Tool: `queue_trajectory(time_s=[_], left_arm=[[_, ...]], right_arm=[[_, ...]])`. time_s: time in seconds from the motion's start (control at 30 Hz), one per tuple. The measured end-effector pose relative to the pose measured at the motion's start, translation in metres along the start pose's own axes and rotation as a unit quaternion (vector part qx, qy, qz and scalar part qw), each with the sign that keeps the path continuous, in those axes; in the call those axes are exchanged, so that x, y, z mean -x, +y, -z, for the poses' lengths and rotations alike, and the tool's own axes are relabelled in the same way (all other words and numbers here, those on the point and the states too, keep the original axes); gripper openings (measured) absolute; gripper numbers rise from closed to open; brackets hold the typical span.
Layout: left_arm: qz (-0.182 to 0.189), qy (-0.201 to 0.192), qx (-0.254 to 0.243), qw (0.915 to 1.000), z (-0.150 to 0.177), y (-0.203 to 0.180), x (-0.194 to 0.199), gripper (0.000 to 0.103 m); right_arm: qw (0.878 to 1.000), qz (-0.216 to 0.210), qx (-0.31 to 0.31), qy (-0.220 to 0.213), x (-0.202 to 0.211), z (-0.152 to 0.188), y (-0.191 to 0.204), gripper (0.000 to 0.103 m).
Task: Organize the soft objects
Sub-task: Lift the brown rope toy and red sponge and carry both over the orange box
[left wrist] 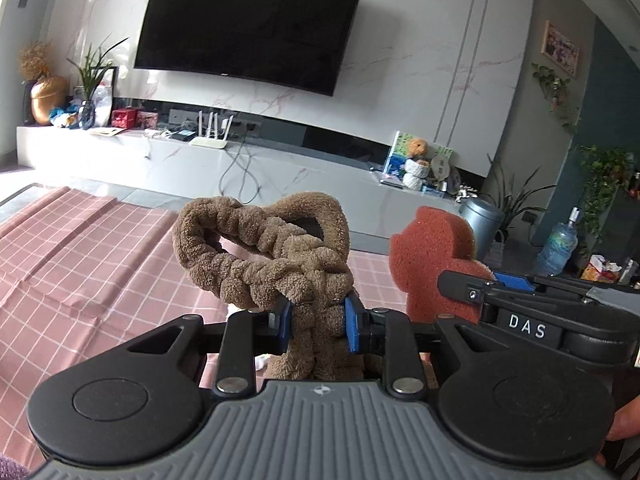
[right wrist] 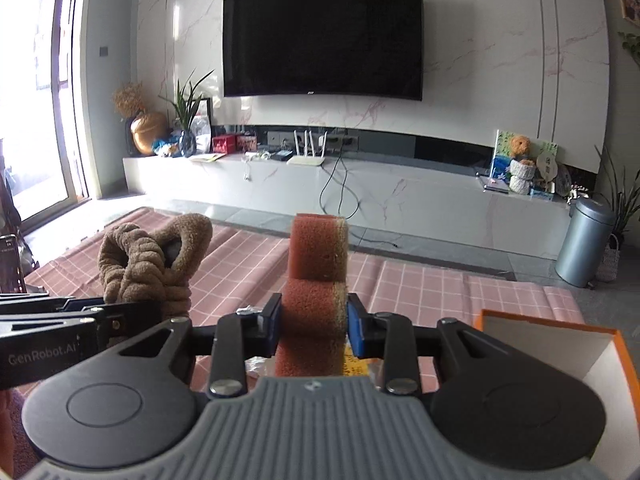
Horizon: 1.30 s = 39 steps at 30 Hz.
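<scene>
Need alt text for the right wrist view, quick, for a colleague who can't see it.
The right gripper is shut on a red-brown sponge held upright above a pink checked cloth. An open orange-edged box sits lower right; the left gripper's brown plush headband shows at left.

Brown fuzzy headband (left wrist: 276, 256), looped & knotted, and red-brown sponge (right wrist: 316, 280), upright, both held above pink checked cloth (left wrist: 80, 248).

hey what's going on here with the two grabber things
A person is sorting soft items with a handheld tool in each hand. The left tool is shut on a brown fuzzy headband, and the right tool is shut on a reddish-brown sponge. Both are held up above a table with a pink checked tablecloth. An open orange-edged box sits at the right; neither item is in it yet.
</scene>
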<state>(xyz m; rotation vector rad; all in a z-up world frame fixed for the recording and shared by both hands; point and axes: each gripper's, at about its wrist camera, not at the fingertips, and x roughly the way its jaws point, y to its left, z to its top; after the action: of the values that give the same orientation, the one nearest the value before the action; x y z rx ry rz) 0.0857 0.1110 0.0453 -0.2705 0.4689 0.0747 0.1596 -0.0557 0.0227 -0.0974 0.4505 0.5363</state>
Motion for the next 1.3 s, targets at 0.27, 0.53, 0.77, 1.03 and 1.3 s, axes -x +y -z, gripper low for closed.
queue_trajectory(time_s=[0.27,0.53,0.77,1.03,1.3], left_arm=[[0.116,0.011,-0.027,0.9928,-0.015,-0.078,0.009,0.029],[0.208,0.069,-0.083,0.9723,-0.006,-0.166,-0.027,0.029],[0.212,0.129,-0.132,0.9597,0.022,-0.212,-0.07,0.029],[0.17,0.196,-0.172,0.9504,0.052,-0.214,-0.106,0.029],[0.149,0.242,-0.194,0.9389,0.066,-0.216,-0.124,0.035]], right_arm=[[0.998,0.055,-0.026,-0.034,0.086,0.008,-0.057,0.032],[0.985,0.154,-0.077,-0.015,0.13,0.044,-0.136,0.032],[0.978,0.184,-0.098,0.015,0.131,0.07,-0.169,0.032],[0.98,0.163,-0.098,0.065,0.091,0.089,-0.172,0.032],[0.979,0.155,-0.088,0.1,0.068,0.101,-0.167,0.032]])
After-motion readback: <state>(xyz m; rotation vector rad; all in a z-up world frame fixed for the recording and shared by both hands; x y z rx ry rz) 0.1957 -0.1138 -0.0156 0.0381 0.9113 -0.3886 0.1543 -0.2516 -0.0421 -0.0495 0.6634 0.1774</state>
